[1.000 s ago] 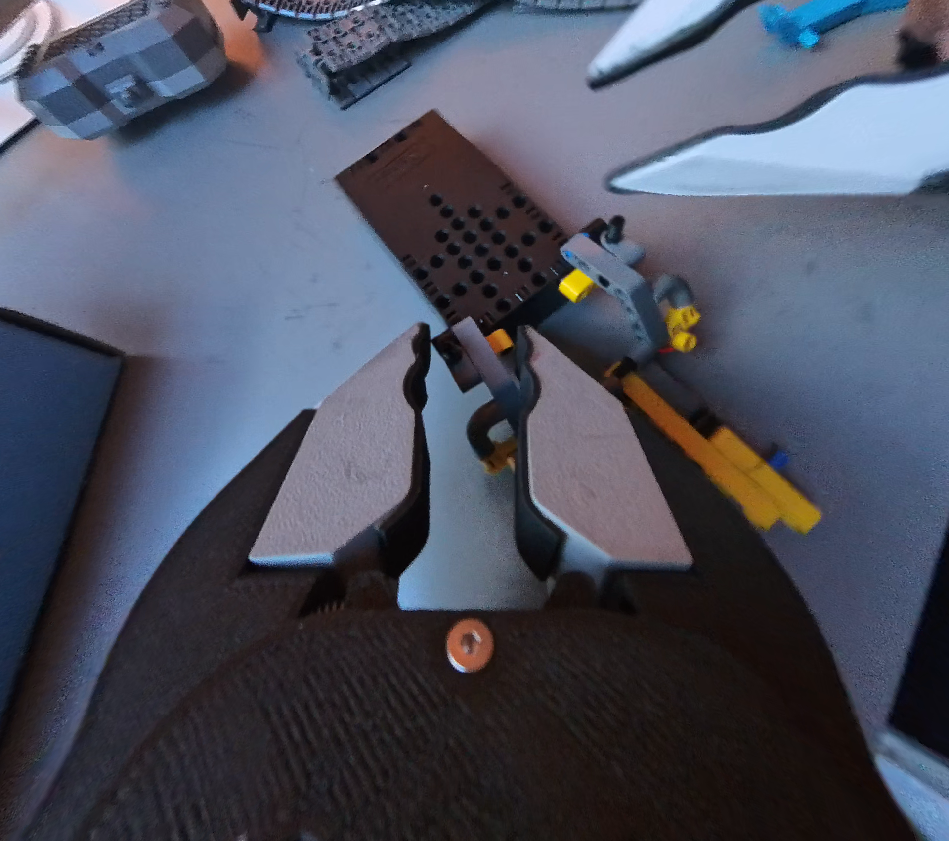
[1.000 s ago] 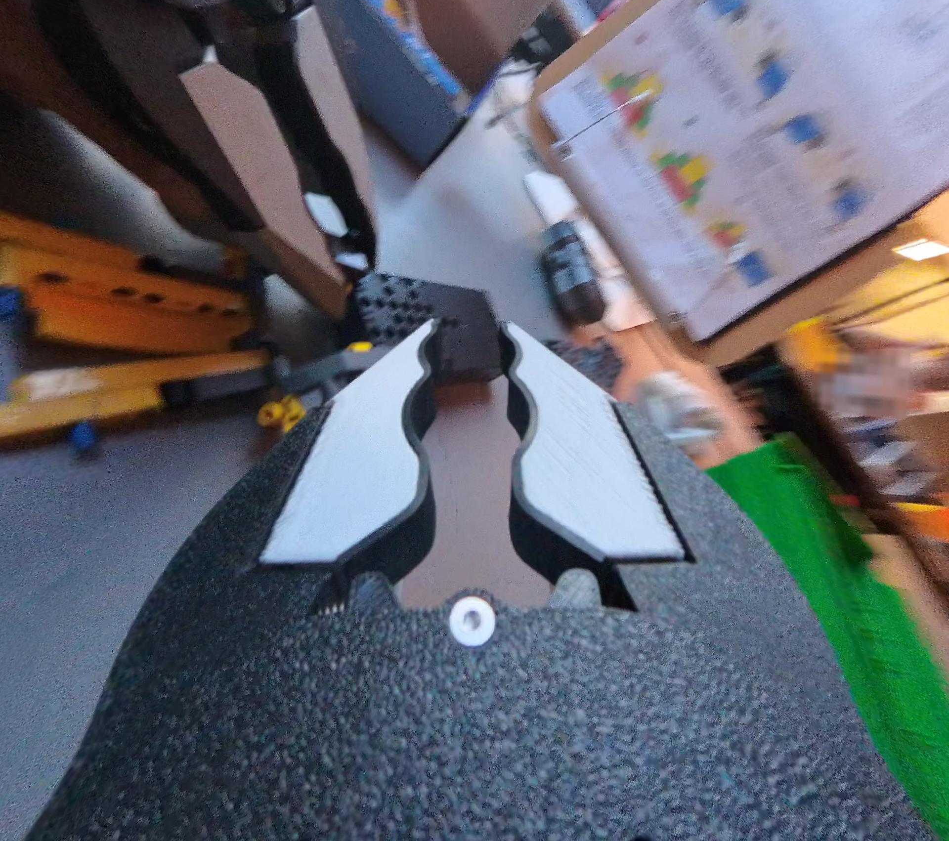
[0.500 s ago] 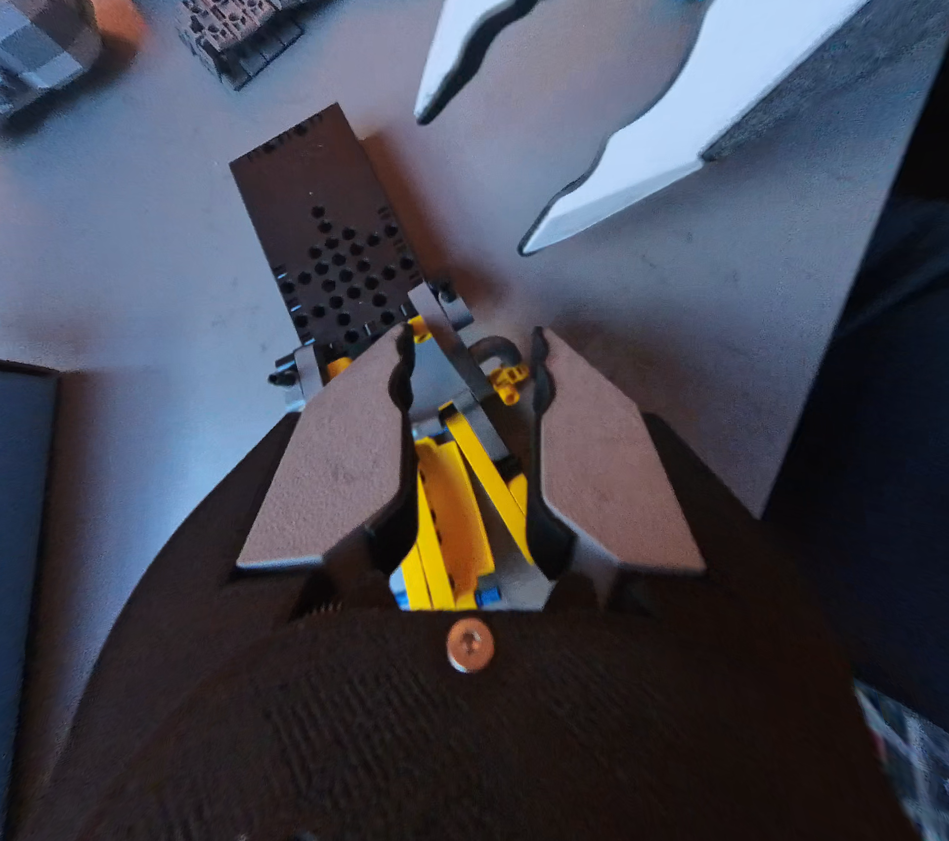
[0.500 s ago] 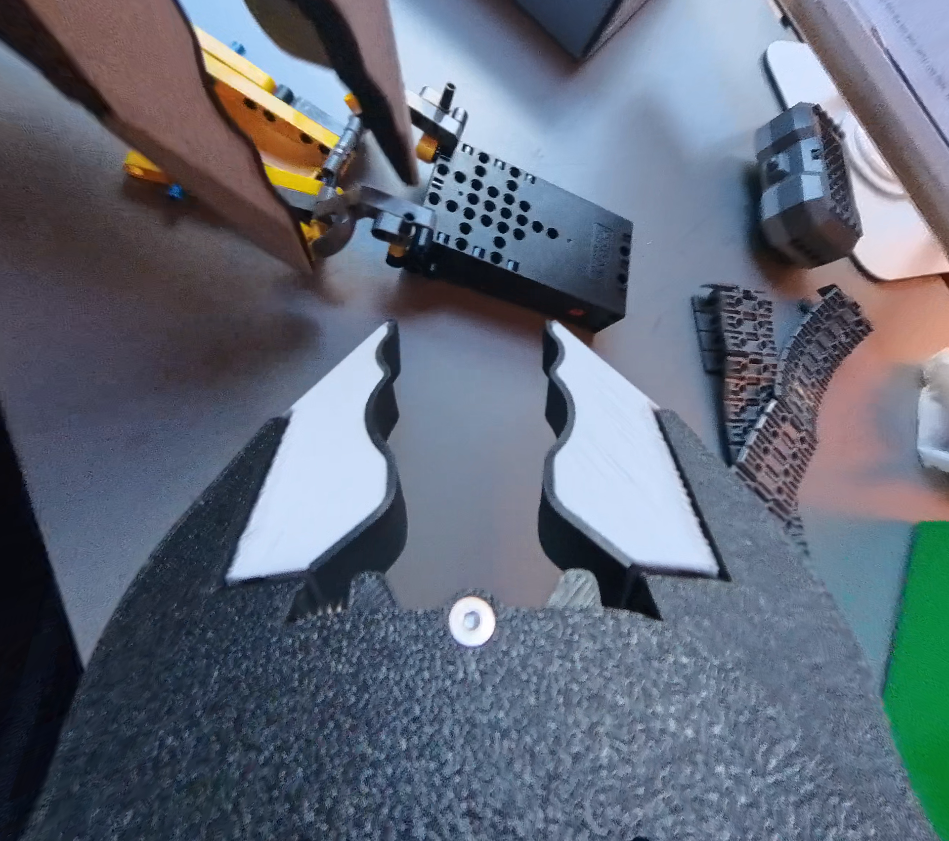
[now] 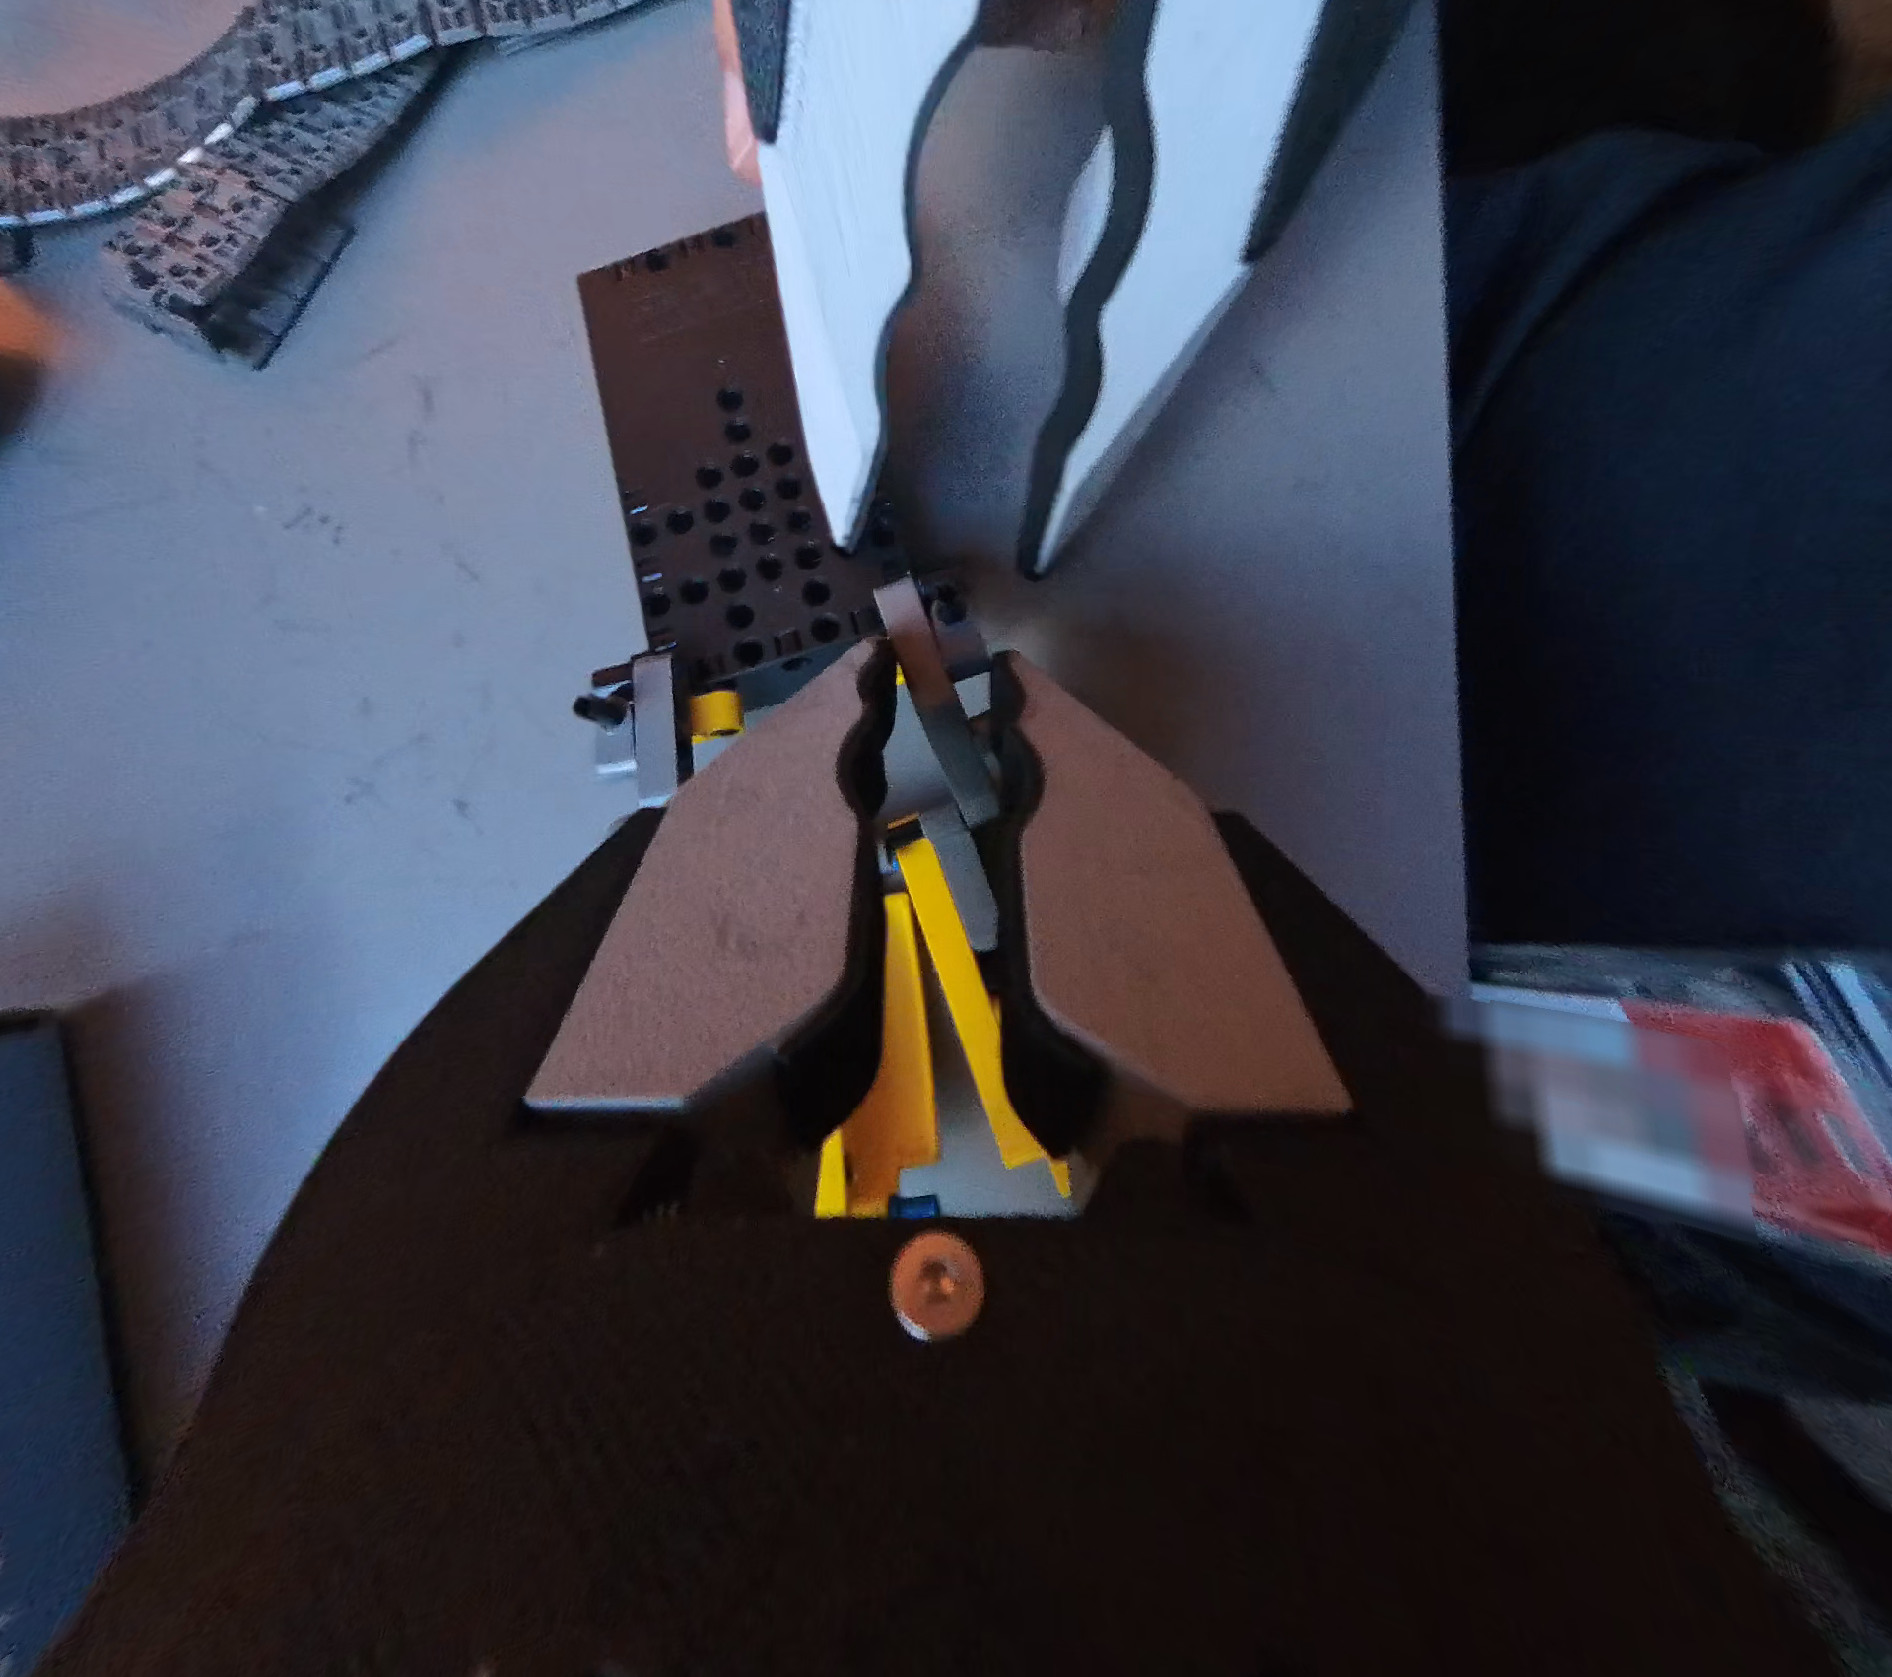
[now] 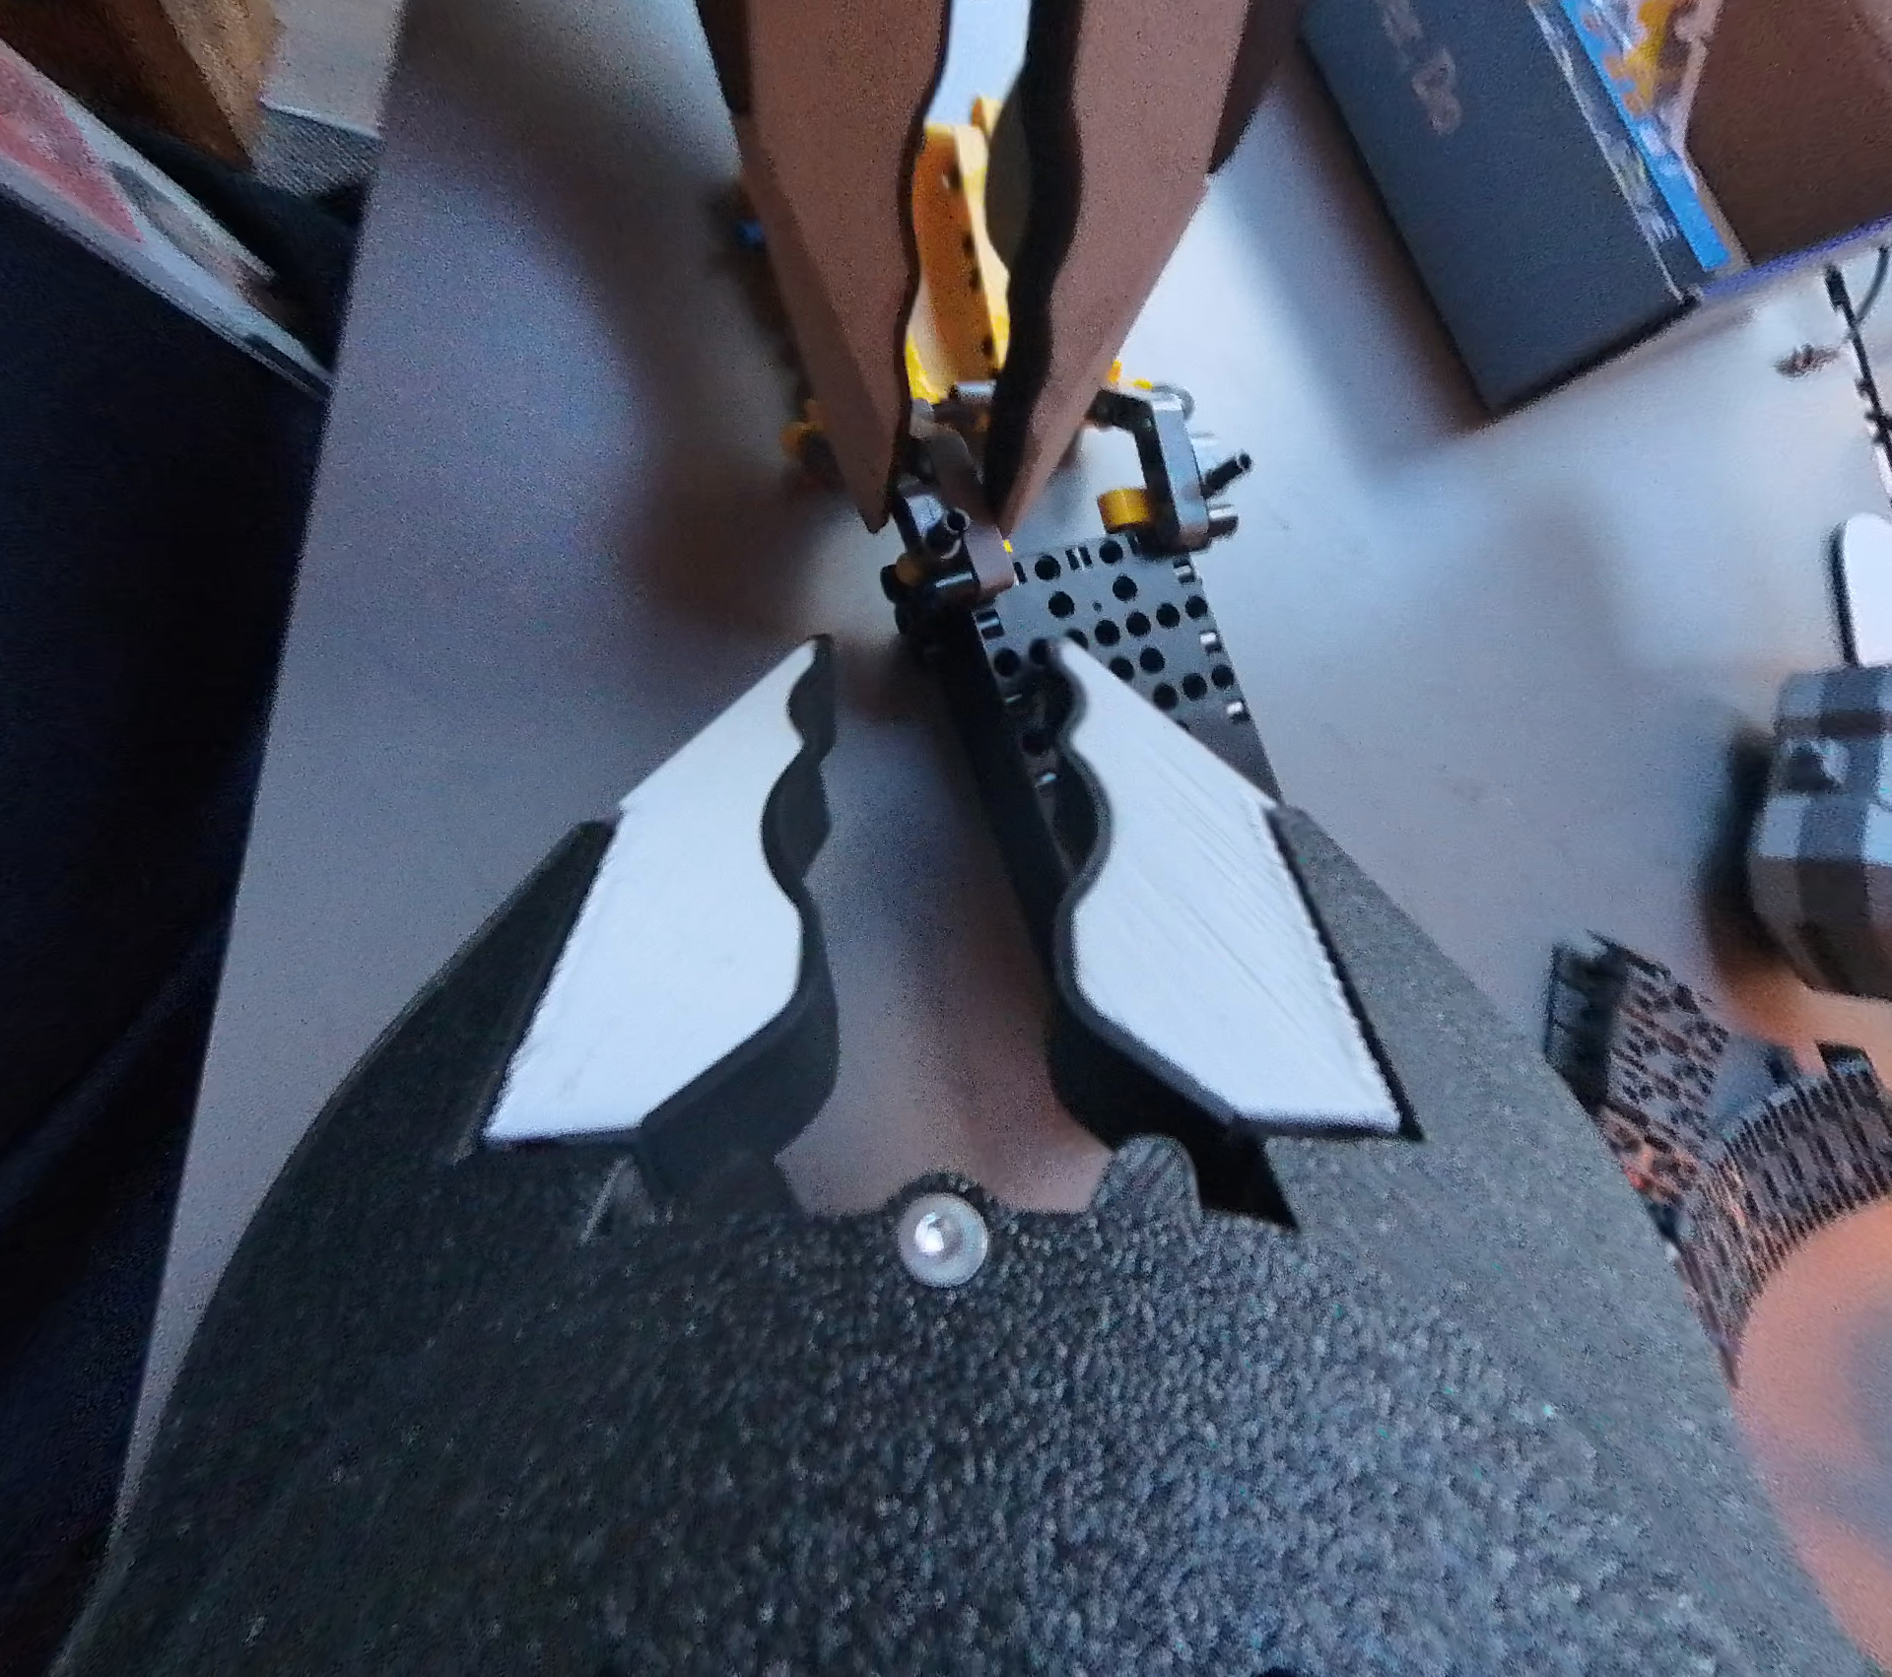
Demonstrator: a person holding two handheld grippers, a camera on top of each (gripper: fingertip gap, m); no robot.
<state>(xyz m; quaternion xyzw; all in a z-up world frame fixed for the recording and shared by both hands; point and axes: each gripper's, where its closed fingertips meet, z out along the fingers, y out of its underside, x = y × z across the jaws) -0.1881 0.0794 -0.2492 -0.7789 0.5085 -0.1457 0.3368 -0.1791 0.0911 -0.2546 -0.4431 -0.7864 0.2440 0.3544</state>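
Note:
A brick model lies on the grey table: a black perforated plate [image 5: 706, 440] joined to grey links and long yellow beams [image 5: 911, 1014]. My left gripper [image 5: 944, 660] has brown fingers and is shut on a grey beam [image 5: 937, 707] at the plate's near corner, with the yellow beams running back between its fingers. My right gripper [image 6: 937, 655] has white fingers and is open and empty. It points at the same joint from the opposite side, its right finger over the black plate [image 6: 1126, 635]. It also shows in the left wrist view [image 5: 947, 553], tips just beyond mine.
Dark tread strips [image 5: 338, 21] lie at the far left, also in the right wrist view [image 6: 1679, 1116]. A grey blocky part [image 6: 1822, 840] and a dark box [image 6: 1485, 123] stand nearby. The table edge [image 5: 1454, 707] runs close on the right, with magazines [image 5: 1740, 1106] below. Less than 4 cm separates the two grippers' tips.
My left gripper slid forward over the yellow beams and its fingers narrowed onto the grey beam. My right gripper swung in until its tips are close to the same joint.

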